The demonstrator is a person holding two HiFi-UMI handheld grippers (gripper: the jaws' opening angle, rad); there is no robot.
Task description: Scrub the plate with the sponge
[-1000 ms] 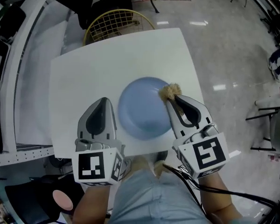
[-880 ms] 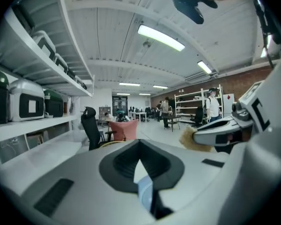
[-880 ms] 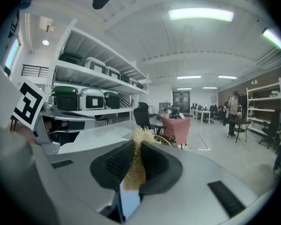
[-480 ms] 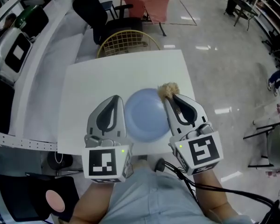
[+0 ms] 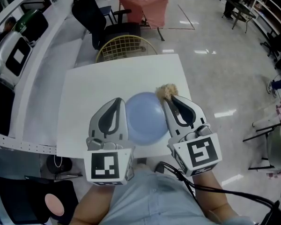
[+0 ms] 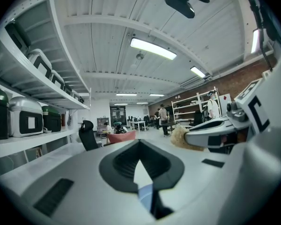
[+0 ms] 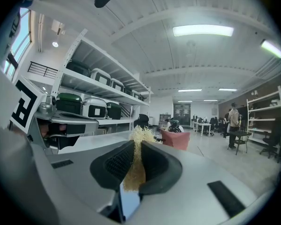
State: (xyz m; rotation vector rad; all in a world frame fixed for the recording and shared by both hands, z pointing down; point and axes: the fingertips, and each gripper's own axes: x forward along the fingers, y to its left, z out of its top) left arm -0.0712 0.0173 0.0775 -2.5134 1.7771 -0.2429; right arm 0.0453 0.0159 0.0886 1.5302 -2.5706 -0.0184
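The head view is looking steeply down from above the person onto the white surface, with the left gripper and right gripper over its near edge. Each gripper view is riding close behind its own jaws, facing level toward the far edge and the room. All three are sharing the sponge; both gripper views are also sharing the pink chair.

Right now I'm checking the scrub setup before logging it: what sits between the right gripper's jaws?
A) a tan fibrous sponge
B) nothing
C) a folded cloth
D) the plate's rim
A: the right gripper is closed on the tan fibrous sponge, whose tuft pokes out past the jaw tips, by the far right edge of the blue plate in the head view.
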